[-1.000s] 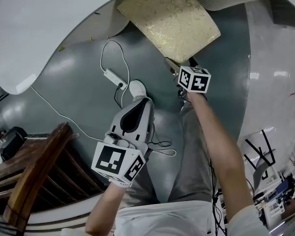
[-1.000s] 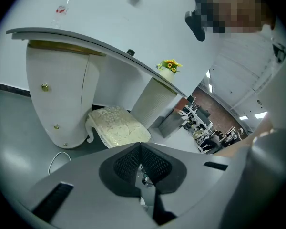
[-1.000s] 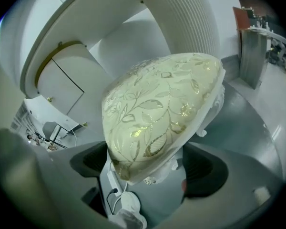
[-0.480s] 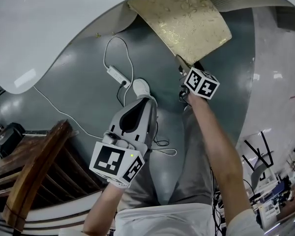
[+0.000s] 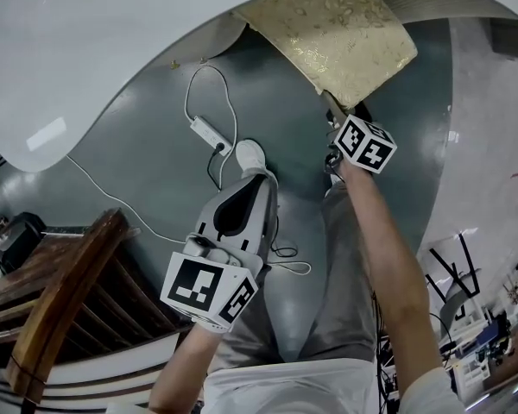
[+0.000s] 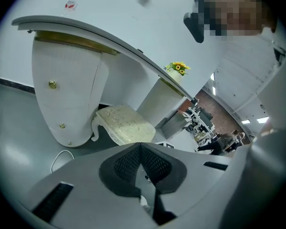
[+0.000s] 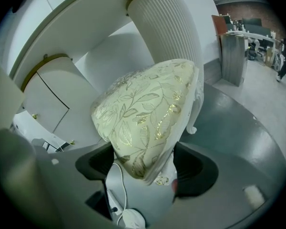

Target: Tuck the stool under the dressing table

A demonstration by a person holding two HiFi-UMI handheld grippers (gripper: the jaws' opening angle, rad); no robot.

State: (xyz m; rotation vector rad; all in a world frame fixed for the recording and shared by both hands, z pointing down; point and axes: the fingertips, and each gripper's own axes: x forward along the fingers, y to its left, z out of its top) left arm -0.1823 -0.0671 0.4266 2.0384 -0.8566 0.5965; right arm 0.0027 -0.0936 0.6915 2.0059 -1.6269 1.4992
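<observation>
The stool (image 5: 337, 33), with a gold-patterned cream cushion and white legs, stands at the top of the head view, its far part under the white curved dressing table (image 5: 86, 41). My right gripper (image 5: 335, 110) is shut on the stool's near corner. In the right gripper view the cushion corner (image 7: 148, 109) fills the gap, and both pads (image 7: 190, 168) press against its sides. My left gripper (image 5: 257, 177) hangs shut over the grey floor, holding nothing. From the left gripper view the stool (image 6: 126, 125) sits beside the table's rounded cabinet (image 6: 66, 89), well ahead of the closed jaws.
A white power strip (image 5: 205, 132) and its cables lie on the floor between the grippers. A brown wooden chair (image 5: 60, 300) stands at the lower left. The table's ribbed white pedestal (image 7: 167, 27) rises behind the stool. Yellow flowers (image 6: 177, 67) sit on the tabletop.
The stool and my right gripper have slid up and to the right in the head view, further under the table's edge. The left gripper has stayed about where it was, shut.
</observation>
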